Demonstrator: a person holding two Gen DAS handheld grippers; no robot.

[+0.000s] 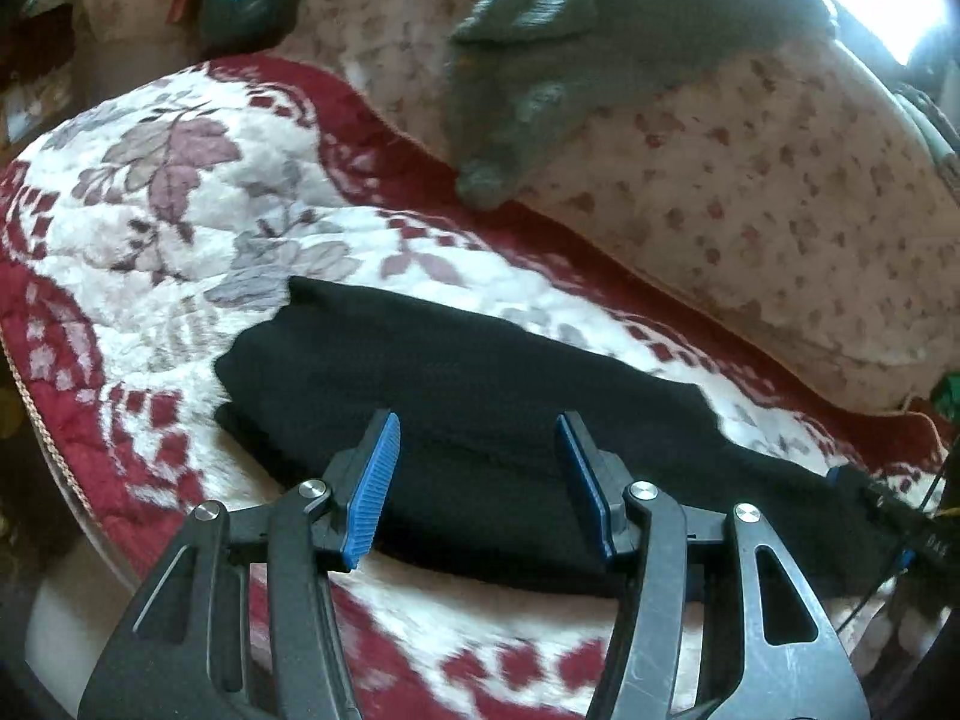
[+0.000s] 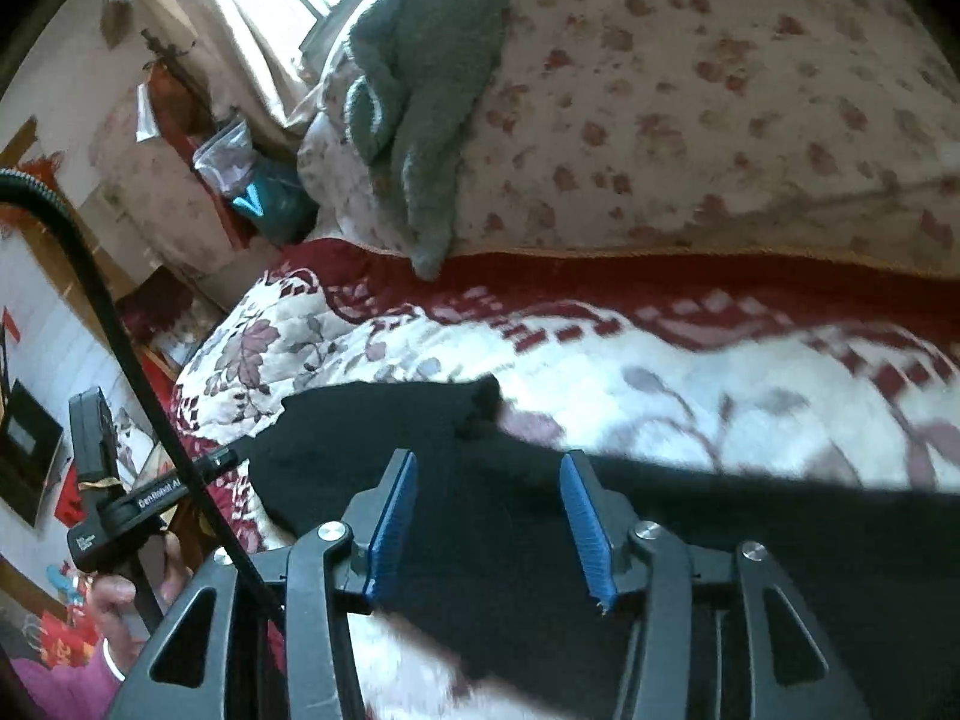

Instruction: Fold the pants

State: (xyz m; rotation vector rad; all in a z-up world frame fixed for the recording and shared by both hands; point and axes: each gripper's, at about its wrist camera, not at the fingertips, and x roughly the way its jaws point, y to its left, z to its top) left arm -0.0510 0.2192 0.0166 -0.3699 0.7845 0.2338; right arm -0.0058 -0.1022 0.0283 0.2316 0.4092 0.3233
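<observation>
Black pants (image 1: 456, 396) lie folded lengthwise on a red and white floral quilt (image 1: 180, 192). My left gripper (image 1: 477, 438) is open, its blue pads just above the near edge of the pants, holding nothing. In the right wrist view the pants (image 2: 480, 480) run from centre to the right edge. My right gripper (image 2: 489, 474) is open over the cloth, holding nothing. The left gripper's body (image 2: 108, 516) shows at the left of the right wrist view, beside the pants' end.
A flowered pillow or duvet (image 1: 750, 192) lies behind the pants, with a grey-green knitted garment (image 1: 570, 60) draped on it. A black cable (image 2: 120, 324) crosses the left of the right wrist view. The bed edge (image 1: 54, 438) is at the left.
</observation>
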